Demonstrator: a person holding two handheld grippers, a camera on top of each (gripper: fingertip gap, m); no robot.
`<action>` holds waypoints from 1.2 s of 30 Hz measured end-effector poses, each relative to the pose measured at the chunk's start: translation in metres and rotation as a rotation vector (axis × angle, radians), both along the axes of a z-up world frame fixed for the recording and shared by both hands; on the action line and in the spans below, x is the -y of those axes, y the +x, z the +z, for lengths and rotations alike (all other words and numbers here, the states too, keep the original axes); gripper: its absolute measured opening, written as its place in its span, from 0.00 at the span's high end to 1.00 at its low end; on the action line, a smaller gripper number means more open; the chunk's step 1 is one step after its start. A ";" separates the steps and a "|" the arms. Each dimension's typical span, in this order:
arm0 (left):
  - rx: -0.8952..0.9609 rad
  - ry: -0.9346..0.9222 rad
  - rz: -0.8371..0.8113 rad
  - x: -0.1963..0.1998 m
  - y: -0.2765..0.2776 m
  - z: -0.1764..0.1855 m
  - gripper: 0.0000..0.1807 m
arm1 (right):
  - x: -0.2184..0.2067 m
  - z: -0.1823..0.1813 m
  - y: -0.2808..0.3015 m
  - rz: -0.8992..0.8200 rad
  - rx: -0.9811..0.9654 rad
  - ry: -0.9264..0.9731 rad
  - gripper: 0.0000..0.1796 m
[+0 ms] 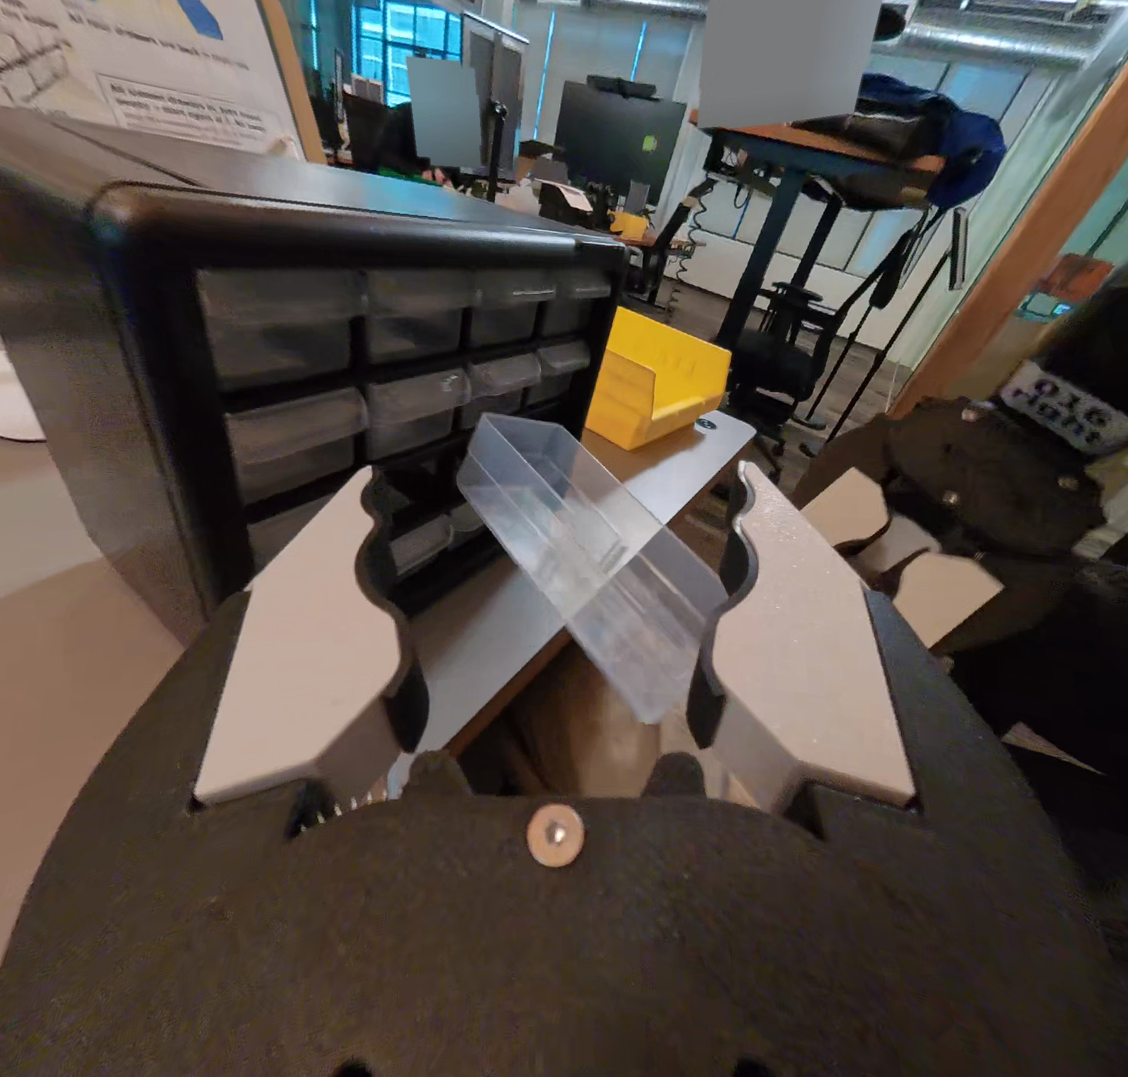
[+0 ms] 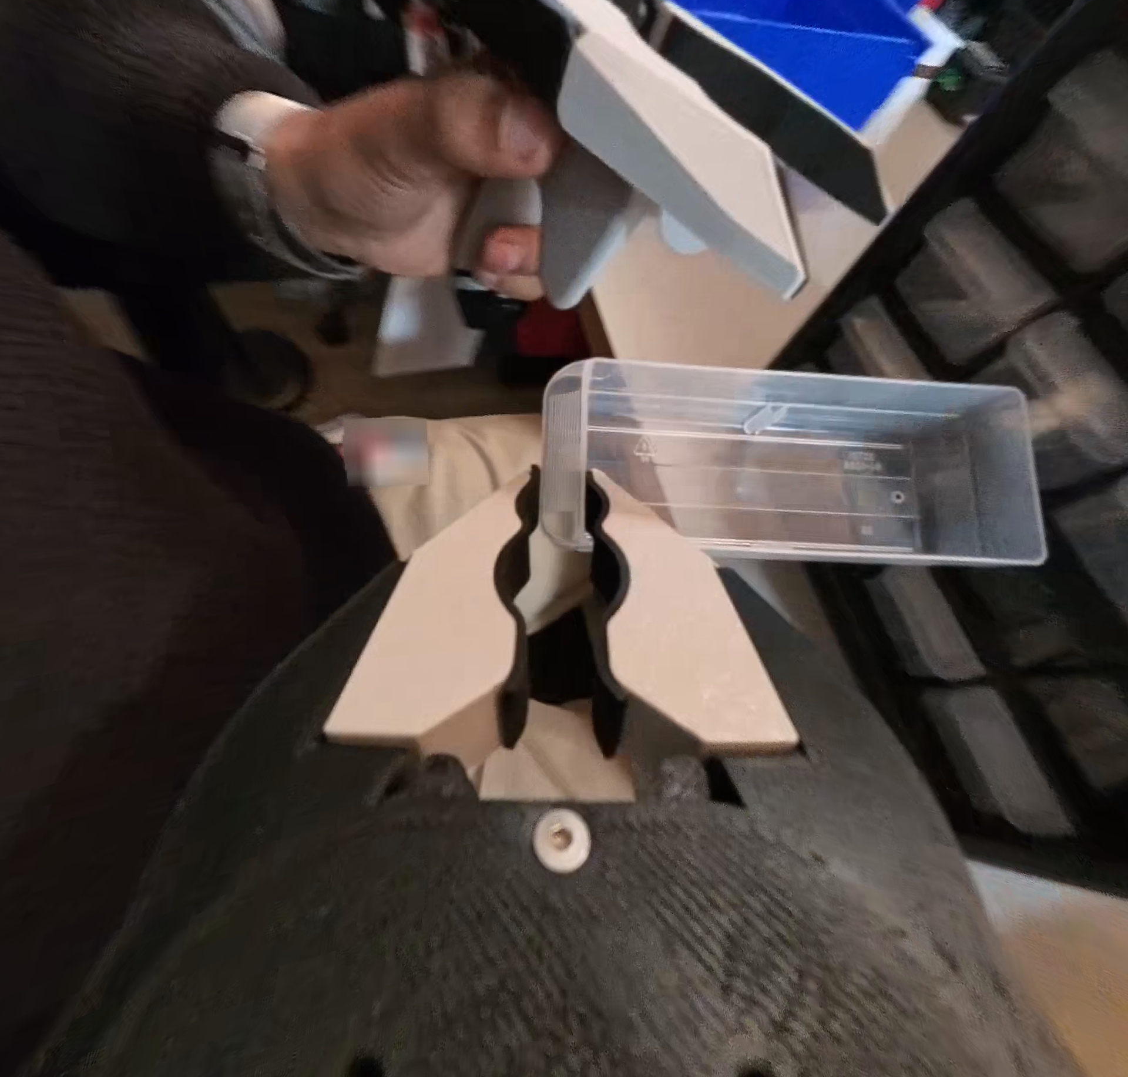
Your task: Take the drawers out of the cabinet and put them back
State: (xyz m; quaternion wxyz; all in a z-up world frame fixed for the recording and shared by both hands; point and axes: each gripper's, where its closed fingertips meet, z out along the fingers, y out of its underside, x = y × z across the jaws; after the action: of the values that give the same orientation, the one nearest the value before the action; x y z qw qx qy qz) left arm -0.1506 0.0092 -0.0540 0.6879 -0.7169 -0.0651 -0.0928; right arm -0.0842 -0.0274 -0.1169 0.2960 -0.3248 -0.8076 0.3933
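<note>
- Left wrist view: a black plastic cabinet [image 1: 342,340] with rounded corners stands on the bench [image 1: 683,468]. Its grid of small translucent grey drawers [image 1: 415,328] looks shut in the upper rows, while a lower slot sits dark and open.
- A clear plastic drawer [image 1: 567,535], long, rectangular and empty, hangs tilted in the air just in front of the cabinet's lower rows.
- The left gripper [image 1: 555,498] has pale beige fingers with black wavy inner pads; its jaws are spread wide and hold nothing.
- A yellow plastic bin [image 1: 659,389] rests on the bench to the right of the cabinet.
- Right wrist view: the right gripper [image 2: 564,498] has its jaws clenched on the ribbed front lip of the clear drawer [image 2: 793,468], which juts out to the right toward the cabinet [image 2: 1007,376].
- Above, a person's hand [image 2: 397,175] grips the handle of the other gripper, its trigger under the fingertips.
</note>
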 end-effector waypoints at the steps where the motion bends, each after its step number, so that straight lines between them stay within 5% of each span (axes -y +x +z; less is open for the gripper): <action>1: -0.015 -0.005 0.009 0.000 -0.005 -0.002 0.39 | 0.000 0.003 0.005 0.045 0.024 -0.048 0.93; 12: -0.029 0.003 -0.089 -0.008 0.004 -0.020 0.33 | -0.021 0.019 0.017 0.344 0.300 -0.321 0.93; 28: 0.030 0.000 -0.129 -0.009 0.005 -0.026 0.38 | -0.036 0.023 -0.014 0.377 0.471 -0.141 0.93; 36: 0.053 -0.019 -0.138 -0.011 0.006 -0.032 0.39 | -0.045 0.004 -0.029 0.258 0.443 0.022 0.93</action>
State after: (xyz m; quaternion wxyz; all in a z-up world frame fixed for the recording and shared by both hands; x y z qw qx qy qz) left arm -0.1450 0.0200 -0.0861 0.6712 -0.7234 -0.0344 -0.1583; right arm -0.1129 0.0171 -0.1133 0.0628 -0.2942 -0.8918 0.3381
